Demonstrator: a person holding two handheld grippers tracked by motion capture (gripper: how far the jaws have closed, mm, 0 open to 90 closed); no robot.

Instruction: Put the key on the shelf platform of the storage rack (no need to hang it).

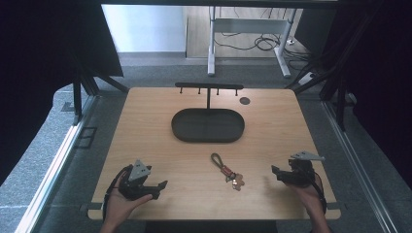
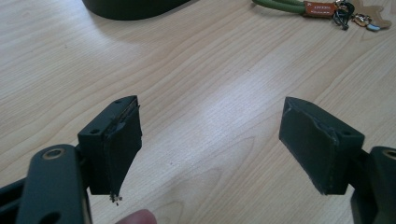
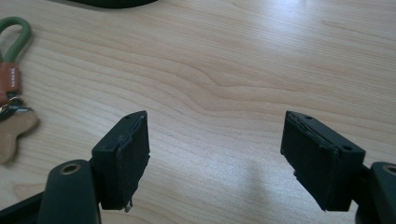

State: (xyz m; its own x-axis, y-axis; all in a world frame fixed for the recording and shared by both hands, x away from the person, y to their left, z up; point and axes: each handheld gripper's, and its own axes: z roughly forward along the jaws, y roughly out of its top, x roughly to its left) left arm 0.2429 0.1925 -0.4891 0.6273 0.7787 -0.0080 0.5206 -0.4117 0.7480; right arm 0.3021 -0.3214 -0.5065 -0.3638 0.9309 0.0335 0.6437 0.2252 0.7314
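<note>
Between both grippers, keychain (image 1: 227, 171) lies flat on desk (image 1: 272, 136), short of tray (image 1: 208, 124). Left gripper (image 1: 158, 187) and right gripper (image 1: 277, 173): fingers released, empty. Best grab green loop, lift gently.

One keychain (image 1: 226, 171) lies between the two grippers, left gripper (image 1: 154, 186) and right gripper (image 1: 277, 173). Beyond them stand one dark oval tray (image 1: 208, 125) and one hook rack (image 1: 209, 87) with four pegs. One small dark disc (image 1: 245, 100) lies farther off, on the right gripper's side.
</note>
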